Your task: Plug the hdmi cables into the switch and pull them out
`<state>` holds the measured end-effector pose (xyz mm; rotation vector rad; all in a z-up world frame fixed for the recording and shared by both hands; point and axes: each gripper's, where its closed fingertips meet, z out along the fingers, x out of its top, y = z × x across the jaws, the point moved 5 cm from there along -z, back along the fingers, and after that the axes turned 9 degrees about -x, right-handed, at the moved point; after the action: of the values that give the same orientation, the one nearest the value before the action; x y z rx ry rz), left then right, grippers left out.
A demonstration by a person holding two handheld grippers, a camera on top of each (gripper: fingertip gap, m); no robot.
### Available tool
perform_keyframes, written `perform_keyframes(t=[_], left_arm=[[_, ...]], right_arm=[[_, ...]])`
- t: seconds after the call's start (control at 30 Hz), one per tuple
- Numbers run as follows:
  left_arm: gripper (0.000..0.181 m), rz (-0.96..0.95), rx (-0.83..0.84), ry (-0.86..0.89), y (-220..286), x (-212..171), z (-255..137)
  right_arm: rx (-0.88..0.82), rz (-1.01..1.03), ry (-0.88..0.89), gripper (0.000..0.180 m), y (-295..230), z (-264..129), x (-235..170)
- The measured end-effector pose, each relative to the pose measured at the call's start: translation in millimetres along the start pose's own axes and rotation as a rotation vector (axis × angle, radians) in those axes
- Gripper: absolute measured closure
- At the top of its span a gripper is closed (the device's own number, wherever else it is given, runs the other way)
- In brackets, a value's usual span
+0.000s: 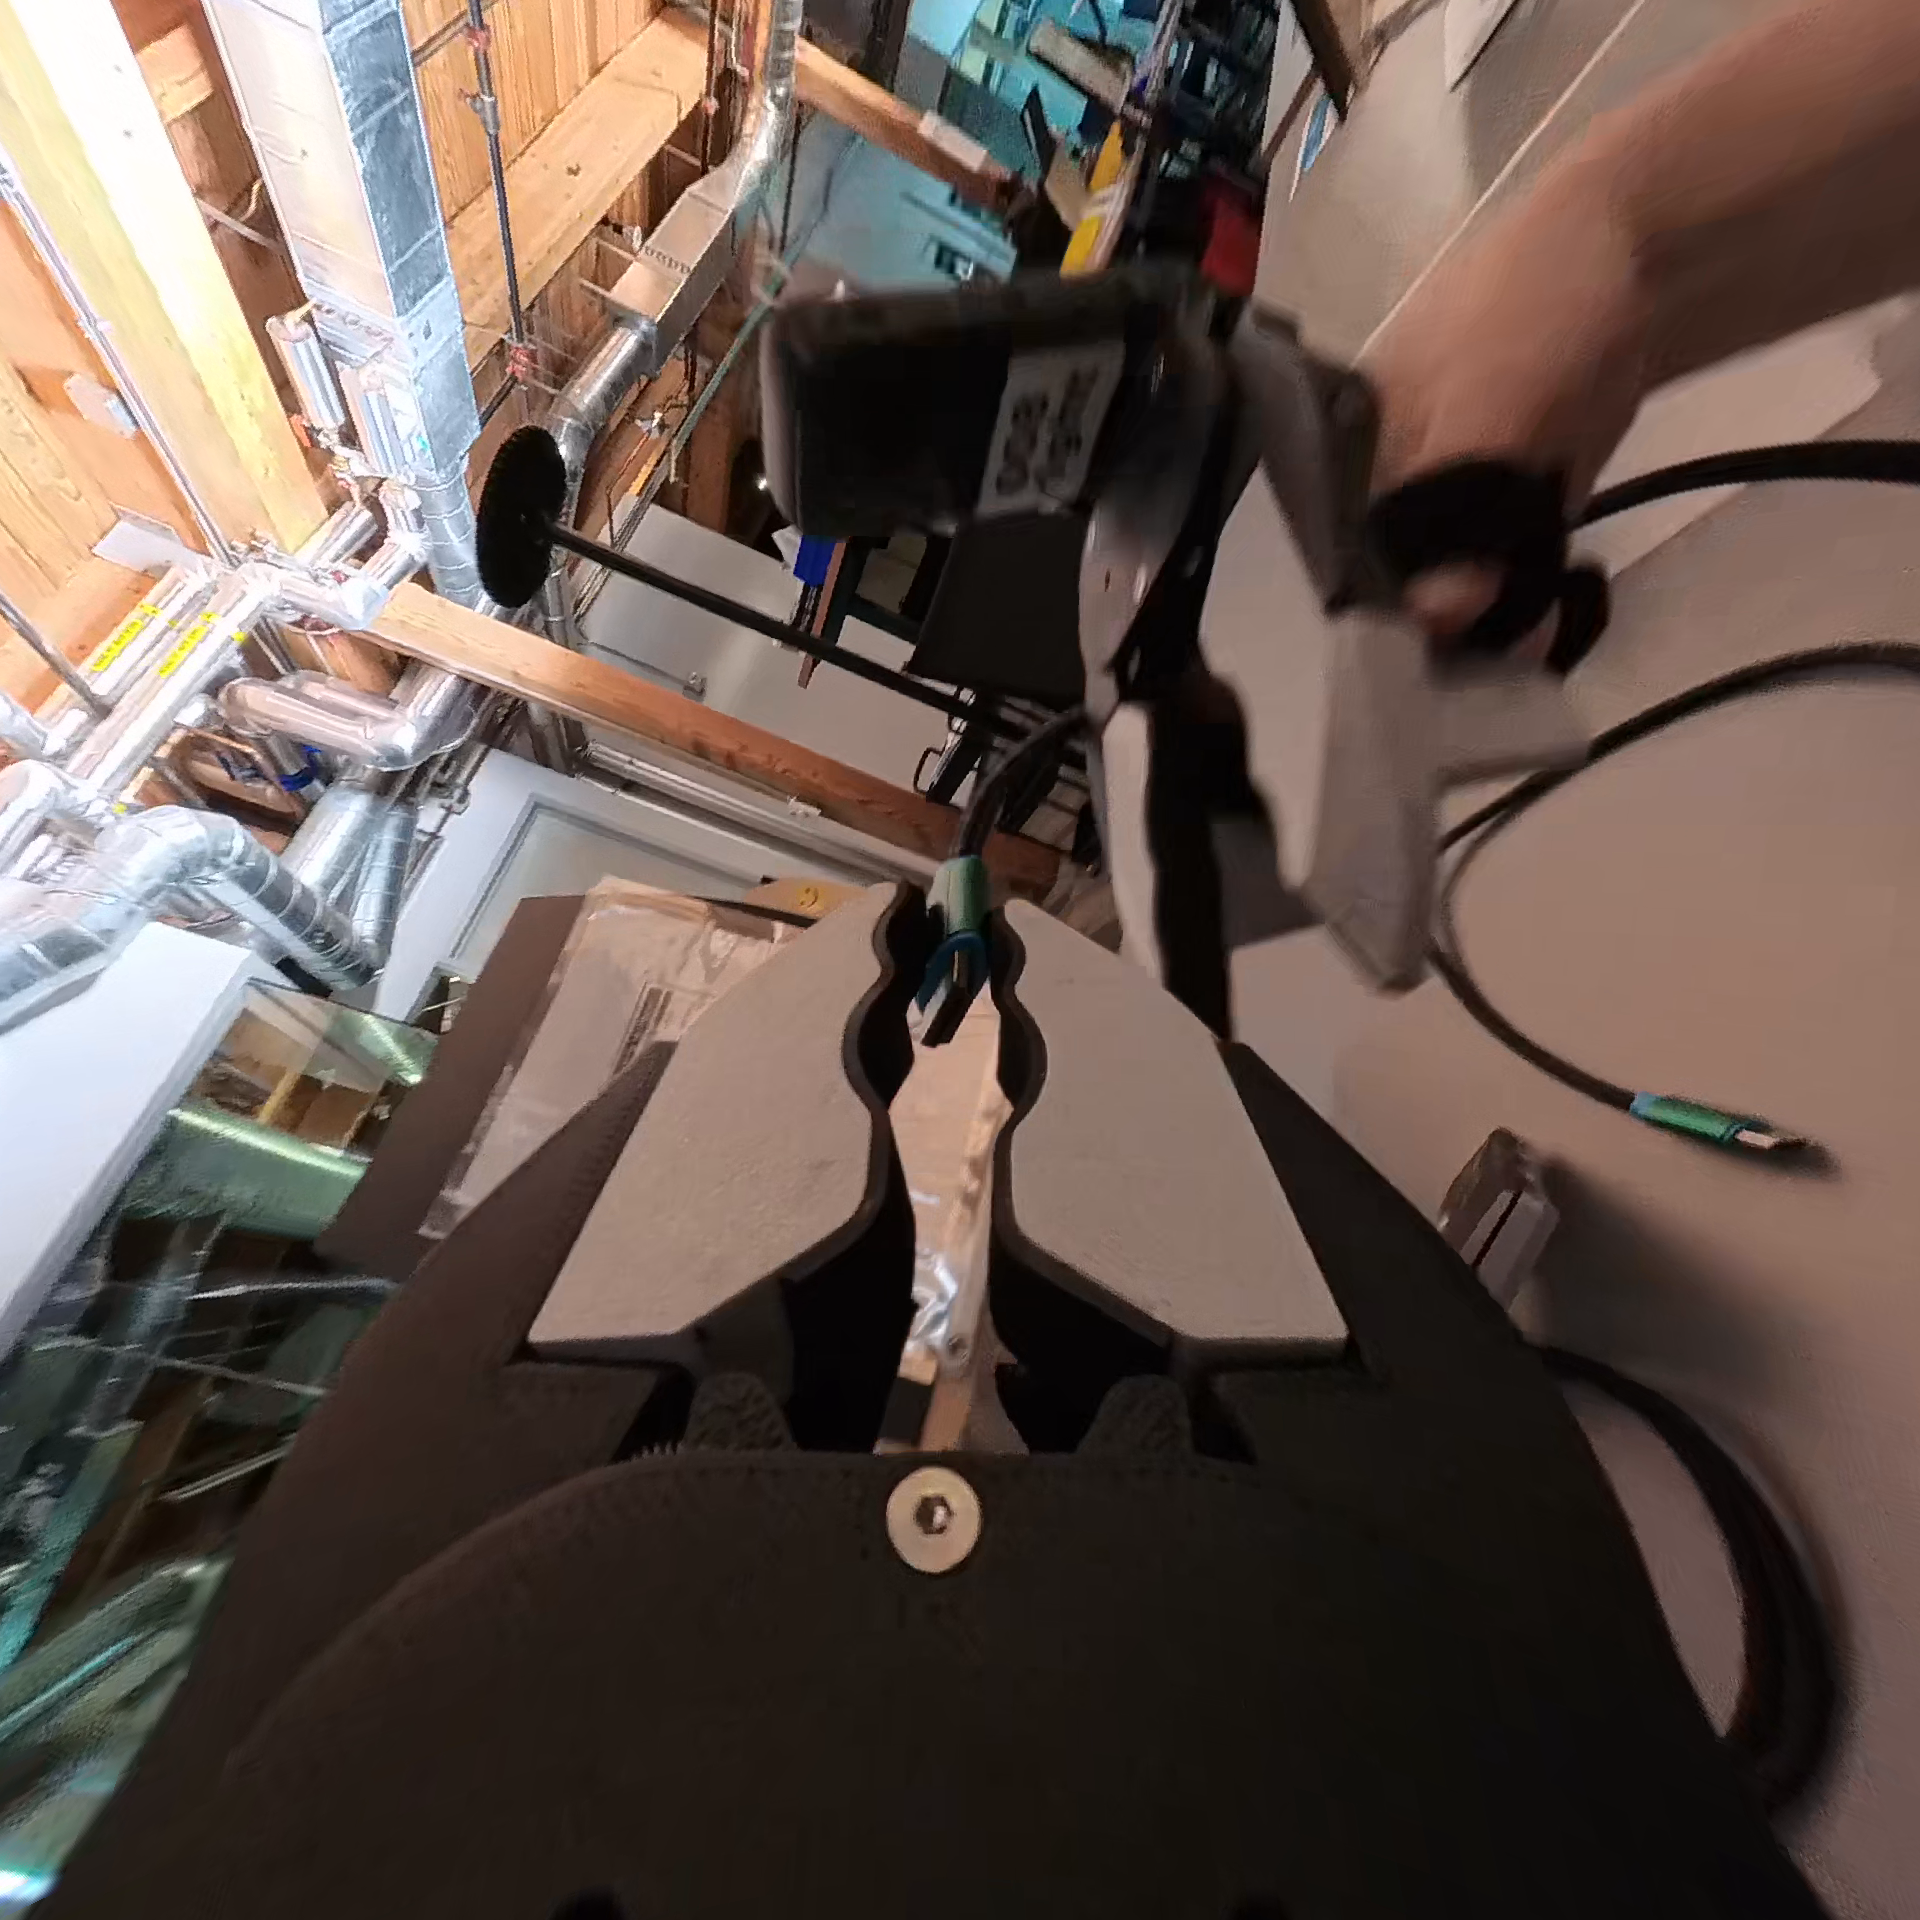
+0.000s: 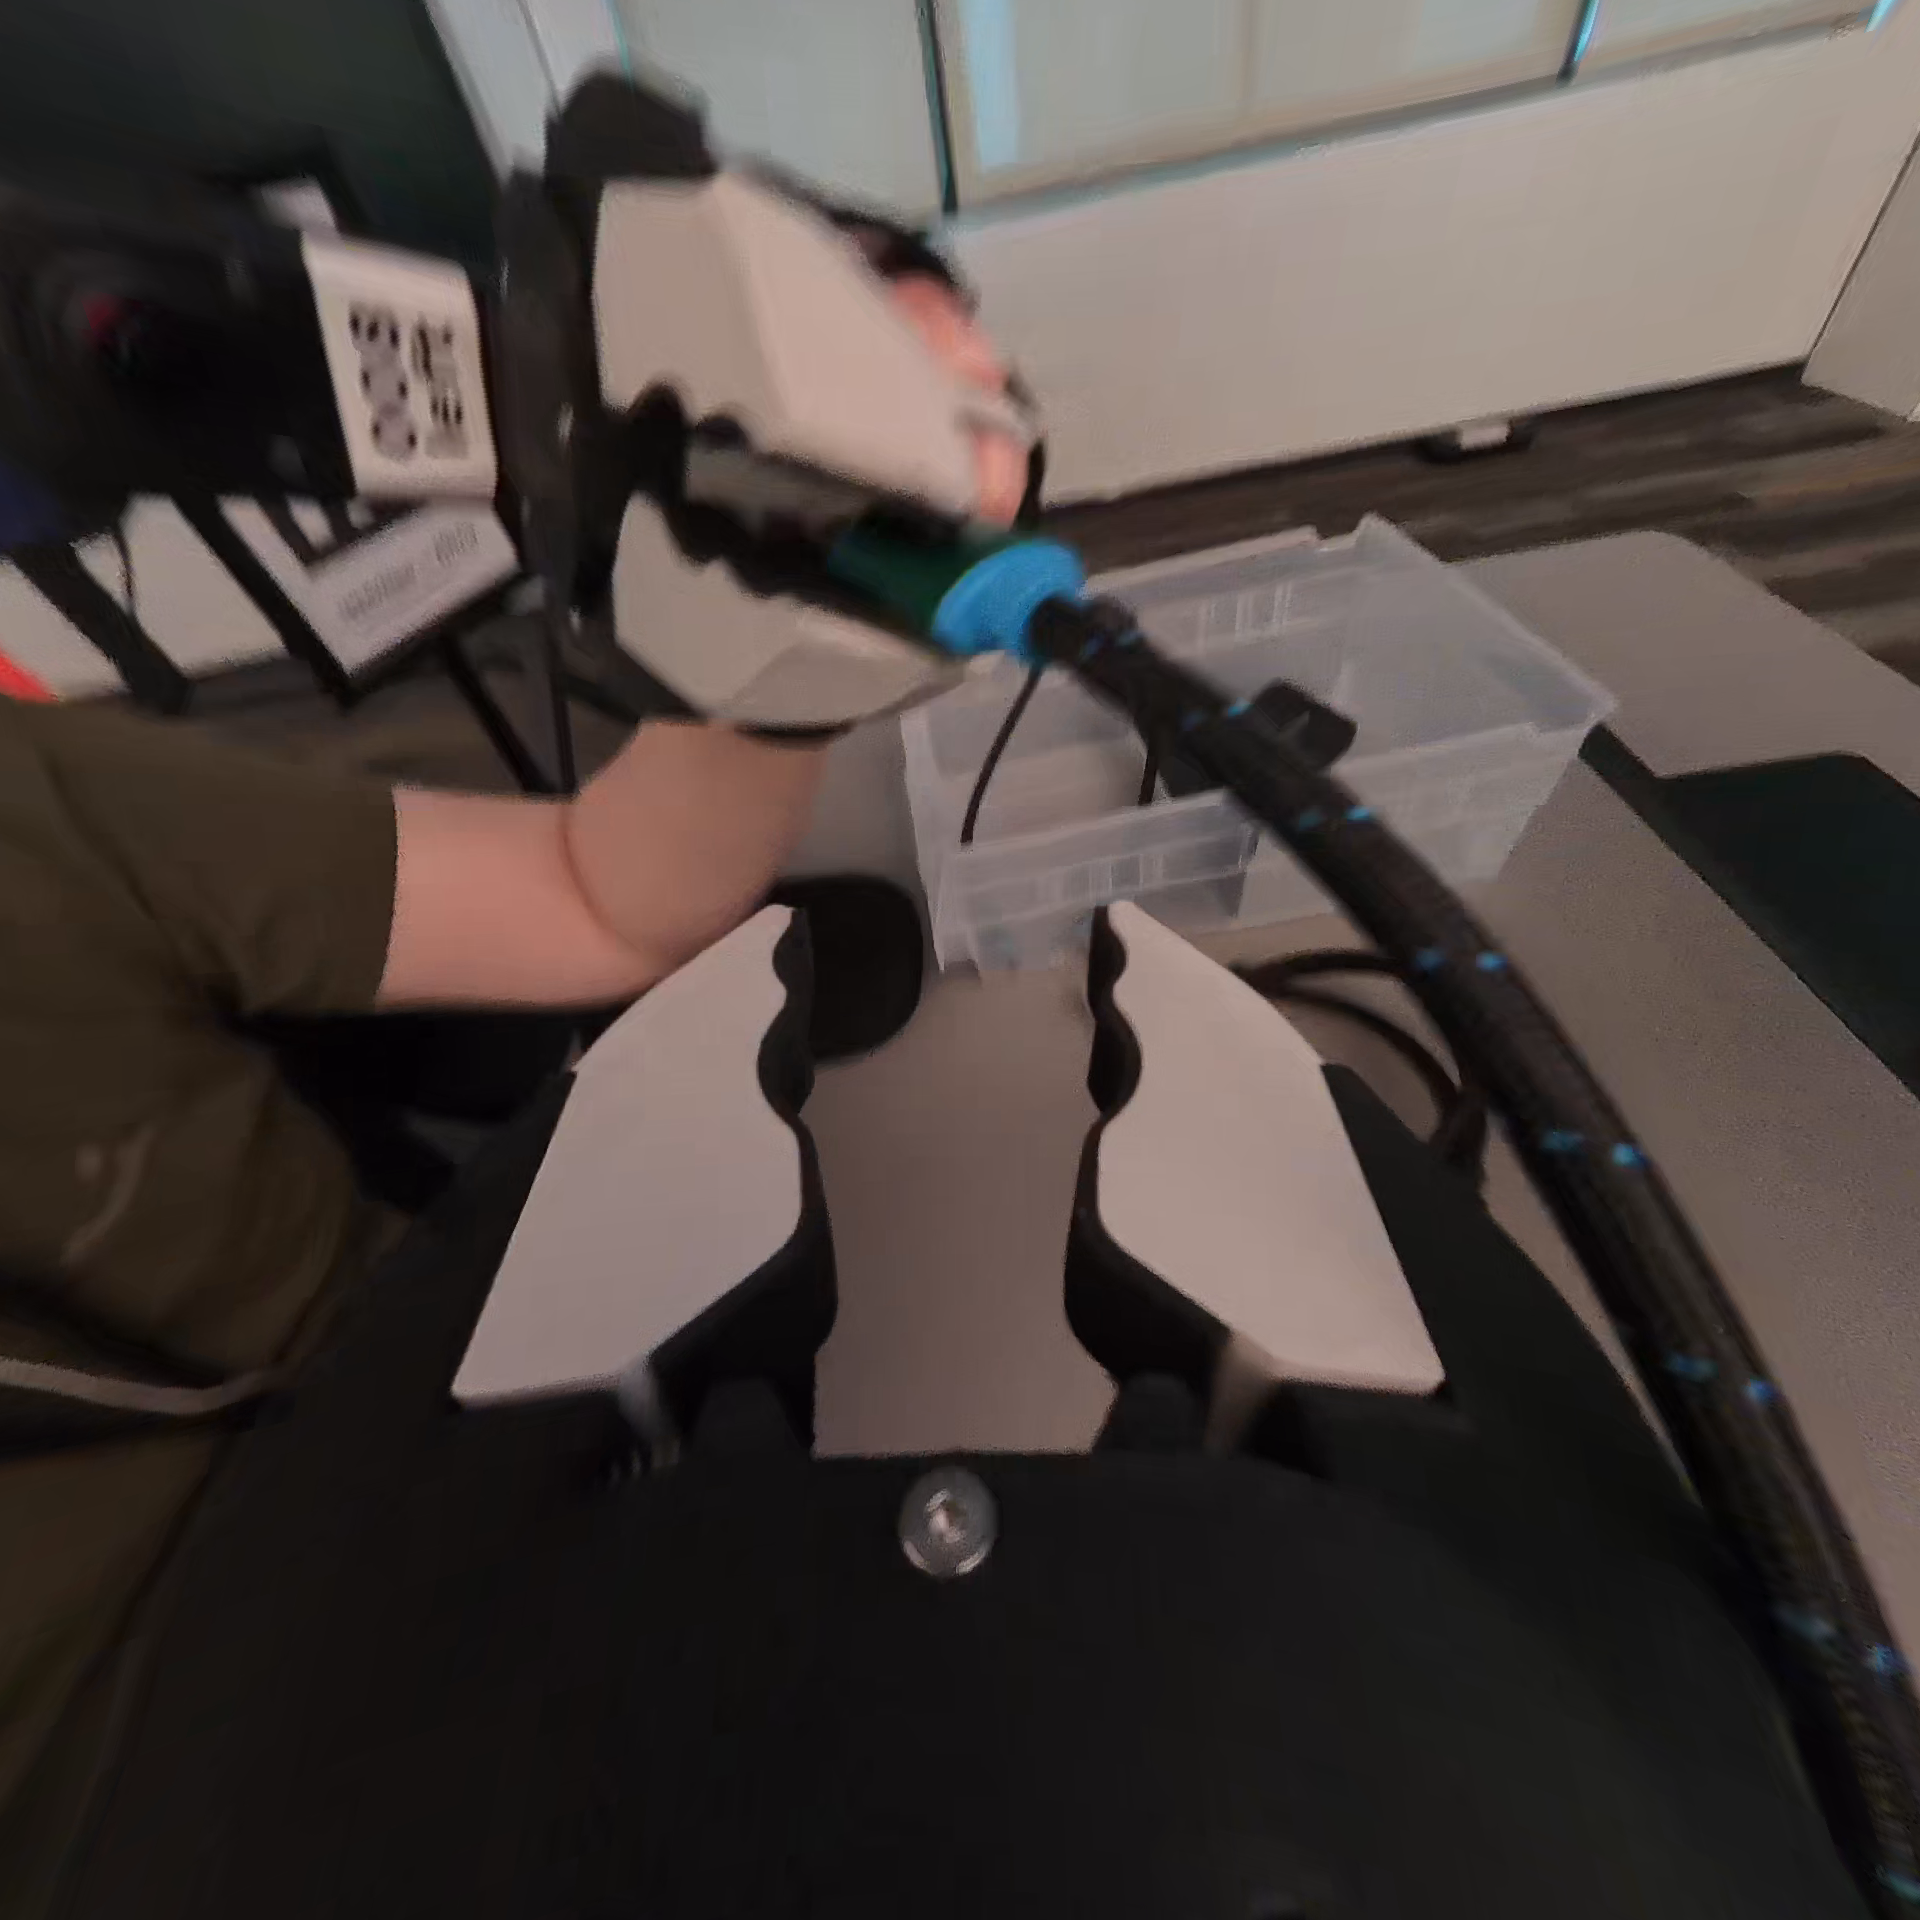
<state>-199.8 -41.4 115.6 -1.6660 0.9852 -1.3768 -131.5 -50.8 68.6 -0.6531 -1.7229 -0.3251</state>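
My left gripper is shut on a green and blue HDMI plug, held up in the air with its metal end pointing back toward the camera. In the right wrist view the same gripper shows at upper left with the plug, and its black braided cable hangs down to the table. My right gripper is open and empty above the grey table. A second green HDMI plug lies loose on the table. A small grey box sits near it; I cannot tell whether it is the switch.
A clear plastic bin stands on the table beyond my right gripper. Black cable loops lie across the table. A person's forearm reaches in at the left. The other gripper hangs close above the held plug.
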Motion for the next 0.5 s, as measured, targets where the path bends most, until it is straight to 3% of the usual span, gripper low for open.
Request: perform_keyframes(t=[0.1,0.27,0.5], left_arm=[[0.170,-0.066,-0.032,0.080,2.1,7.3,2.6],[0.170,-0.163,-0.066,0.203,-3.2,12.1,-7.5],[0.171,-0.250,-0.133,0.346,-1.8,25.2,-10.3]], right_arm=[[0.108,0.124,0.281,0.118,3.8,2.7,14.7],[0.312,0.223,0.588,0.118,4.8,-18.3,27.0],[0.610,0.482,0.521,0.114,-5.0,-4.7,22.1]])
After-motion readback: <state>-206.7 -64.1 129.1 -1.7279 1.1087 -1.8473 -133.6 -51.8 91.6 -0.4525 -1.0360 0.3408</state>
